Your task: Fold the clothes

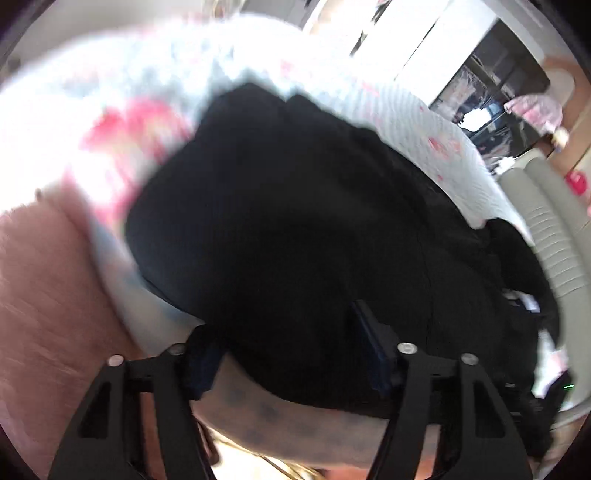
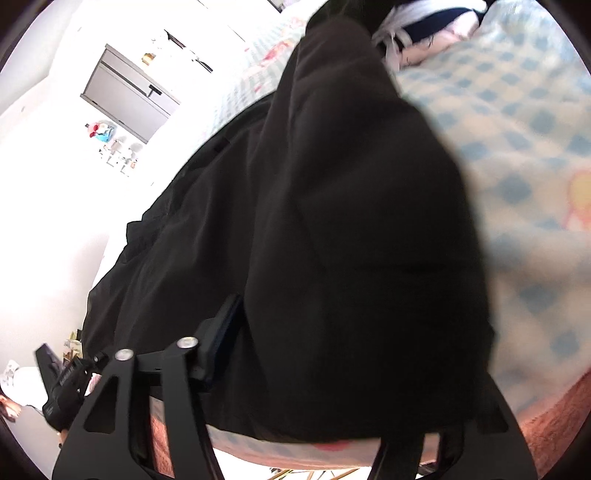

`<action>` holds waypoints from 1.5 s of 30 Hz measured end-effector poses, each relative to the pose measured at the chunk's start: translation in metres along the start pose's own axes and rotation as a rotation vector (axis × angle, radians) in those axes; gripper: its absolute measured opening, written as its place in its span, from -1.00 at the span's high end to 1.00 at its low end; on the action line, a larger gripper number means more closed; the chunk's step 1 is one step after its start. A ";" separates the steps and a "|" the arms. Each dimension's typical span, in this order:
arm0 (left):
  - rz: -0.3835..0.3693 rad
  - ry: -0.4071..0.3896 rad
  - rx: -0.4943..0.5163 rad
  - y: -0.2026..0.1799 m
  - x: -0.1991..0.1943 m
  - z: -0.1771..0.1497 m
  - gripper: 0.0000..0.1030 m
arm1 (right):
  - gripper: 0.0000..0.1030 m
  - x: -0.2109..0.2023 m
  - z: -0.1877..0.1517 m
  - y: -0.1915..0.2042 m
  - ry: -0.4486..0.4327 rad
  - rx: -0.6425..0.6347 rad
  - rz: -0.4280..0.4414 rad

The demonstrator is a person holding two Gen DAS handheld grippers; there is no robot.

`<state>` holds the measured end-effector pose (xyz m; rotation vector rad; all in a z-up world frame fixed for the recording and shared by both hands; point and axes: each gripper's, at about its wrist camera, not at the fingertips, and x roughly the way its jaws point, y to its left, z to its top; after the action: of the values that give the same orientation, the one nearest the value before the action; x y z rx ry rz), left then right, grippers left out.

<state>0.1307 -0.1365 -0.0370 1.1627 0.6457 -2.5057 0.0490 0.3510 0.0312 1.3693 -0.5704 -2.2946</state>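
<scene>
Cloth fills the left wrist view: a black, soft, fine-ribbed garment (image 1: 295, 229) lies spread over a pale blue-and-white checked bedspread with pink flower prints (image 1: 436, 125), its lower edge drooping between the fingers of the left gripper (image 1: 291, 350). Those fingers stand wide apart with fabric lying across the gap, and neither pad visibly pinches it, so the left gripper reads as released. A pink fluffy blanket (image 1: 40, 295) lies at the left and a grey ribbed cushion (image 1: 550, 229) at the right. The picture is smeared, so the garment's outline is only rough; no crisp fold line shows.

In the right wrist view the same black garment (image 2: 351, 240) rises as a thick bulge close to the lens, with long creases running up toward a heap of white and dark clothes (image 2: 406, 33) at the far end of the bed. Only the left finger of the right gripper (image 2: 332, 354) is plain; fabric hides the other, so I cannot tell whether it is clenched or free.

As a judgement, the garment is bunched and doubled in places but not a neat flat packet. That fits either a fold under way or a piece only being spread out; the further heap suggests more remains.
</scene>
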 end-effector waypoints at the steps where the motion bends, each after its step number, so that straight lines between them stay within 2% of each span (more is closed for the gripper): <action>1: 0.035 -0.009 -0.003 0.006 -0.004 0.007 -0.12 | 0.04 -0.003 0.001 0.001 -0.004 -0.009 -0.015; 4: 0.153 0.001 -0.067 0.033 -0.017 0.026 -0.10 | 0.03 -0.013 0.004 0.003 -0.017 -0.038 -0.061; 6: 0.153 -0.001 -0.068 0.045 -0.031 0.033 -0.11 | 0.03 -0.019 0.005 0.004 -0.022 -0.045 -0.080; 10: -0.056 0.152 -0.130 0.066 -0.025 0.030 -0.16 | -0.10 -0.022 0.002 -0.005 0.038 0.008 0.000; 12: -0.090 0.231 -0.104 0.064 -0.010 0.018 -0.17 | -0.16 -0.013 -0.005 -0.008 0.090 0.010 0.034; 15: -0.152 0.285 -0.117 0.058 0.011 0.001 -0.19 | -0.24 -0.016 -0.009 0.002 0.086 -0.037 0.009; 18: -0.231 0.279 -0.186 0.046 0.036 -0.002 -0.20 | -0.24 -0.030 -0.008 -0.007 0.063 -0.060 -0.009; 20: -0.285 0.230 -0.211 0.039 0.038 0.008 -0.20 | -0.24 -0.031 0.003 -0.016 0.055 -0.034 -0.015; 23: -0.388 0.138 -0.202 0.028 0.037 0.019 -0.19 | -0.25 -0.047 0.001 -0.037 0.084 -0.019 -0.022; 25: -0.372 0.152 -0.189 0.027 0.050 0.018 -0.26 | -0.29 -0.047 0.002 -0.034 0.107 -0.045 -0.033; 27: -0.367 0.219 -0.201 0.021 0.074 0.016 -0.40 | -0.39 -0.048 0.003 -0.033 0.108 -0.054 -0.030; 28: -0.366 0.245 -0.204 0.028 0.074 0.012 -0.44 | -0.50 -0.047 0.005 -0.035 0.104 -0.047 -0.024; 29: -0.358 0.244 -0.198 0.030 0.072 0.012 -0.41 | -0.55 -0.046 0.006 -0.039 0.100 -0.034 -0.017; 30: -0.353 0.227 -0.181 0.030 0.068 0.014 -0.14 | -0.55 -0.050 0.006 -0.039 0.096 -0.039 -0.027; 31: -0.339 0.201 -0.150 0.026 0.063 0.017 0.13 | -0.41 -0.057 0.007 -0.037 0.092 -0.052 -0.045; 32: -0.332 0.179 -0.118 0.020 0.057 0.020 0.23 | -0.08 -0.064 0.008 -0.035 0.088 -0.065 -0.063; 33: -0.335 0.162 -0.096 0.017 0.046 0.022 0.36 | 0.11 -0.071 0.008 -0.033 0.085 -0.078 -0.081; 34: -0.338 0.144 -0.082 0.019 0.033 0.024 0.40 | 0.38 -0.078 0.009 -0.031 0.081 -0.091 -0.099; 35: -0.340 0.125 -0.067 0.021 0.020 0.024 0.42 | 0.48 -0.089 0.009 -0.026 0.073 -0.104 -0.101; 38: -0.344 0.098 -0.026 0.027 -0.008 0.026 0.46 | 0.61 -0.119 0.004 -0.019 0.062 -0.122 -0.072; 43: -0.373 0.138 -0.024 0.040 -0.020 0.049 0.48 | 0.62 -0.156 -0.008 -0.025 0.075 -0.109 -0.005; 45: -0.385 0.176 -0.005 0.055 -0.036 0.031 0.44 | 0.62 -0.169 -0.014 -0.031 0.086 -0.097 0.014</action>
<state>0.1575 -0.1962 -0.0060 1.3809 1.0061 -2.7244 0.1309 0.4651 0.1310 1.4053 -0.4339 -2.2092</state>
